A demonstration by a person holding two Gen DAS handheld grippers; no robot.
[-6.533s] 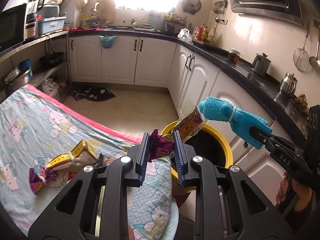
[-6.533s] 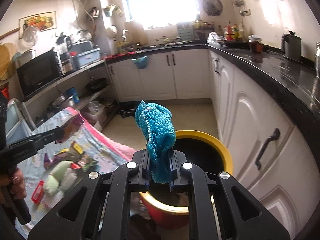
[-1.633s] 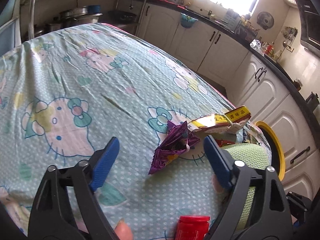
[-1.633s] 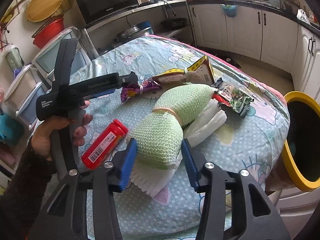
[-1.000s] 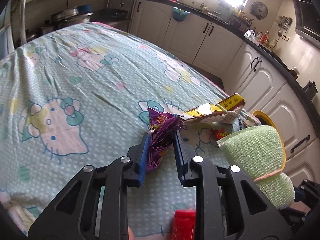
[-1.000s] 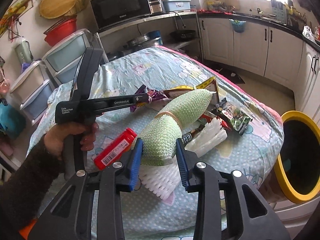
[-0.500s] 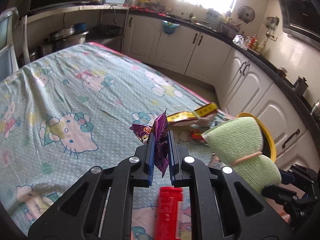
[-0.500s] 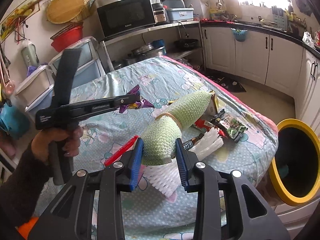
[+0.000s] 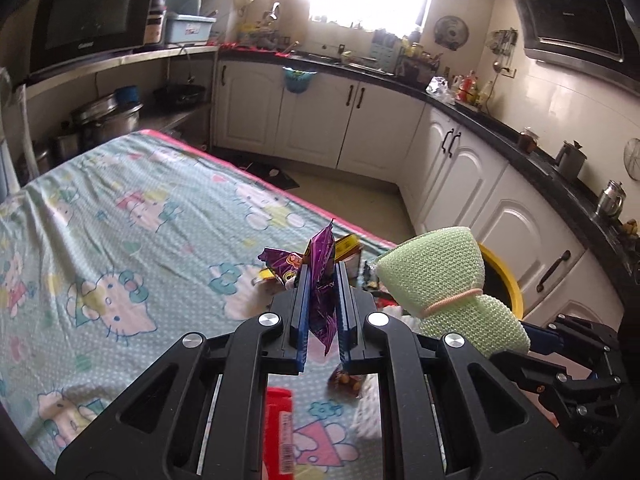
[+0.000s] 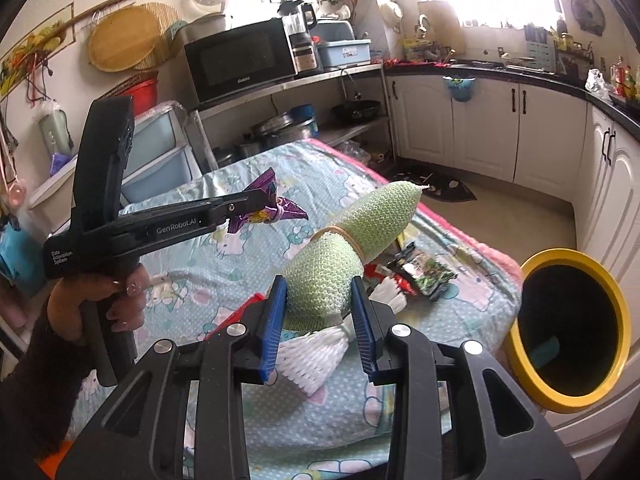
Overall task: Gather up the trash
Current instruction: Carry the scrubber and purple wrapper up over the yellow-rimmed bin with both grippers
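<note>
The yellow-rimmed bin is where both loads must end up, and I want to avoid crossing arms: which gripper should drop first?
Right, probably. The right gripper, shut on the green mesh bundle, is on the yellow-rimmed bin's side; the left gripper, shut on the purple wrapper, sits farther away over the table.

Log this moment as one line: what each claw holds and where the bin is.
left claw: shut on purple wrapper | right claw: shut on green mesh bundle | yellow bin: open, beside table

wrapper (image 9: 320,276): purple | mesh roll (image 10: 340,256): pale green | bin rim (image 10: 624,320): yellow | tablecloth (image 9: 120,240): teal, cartoon cats
</note>
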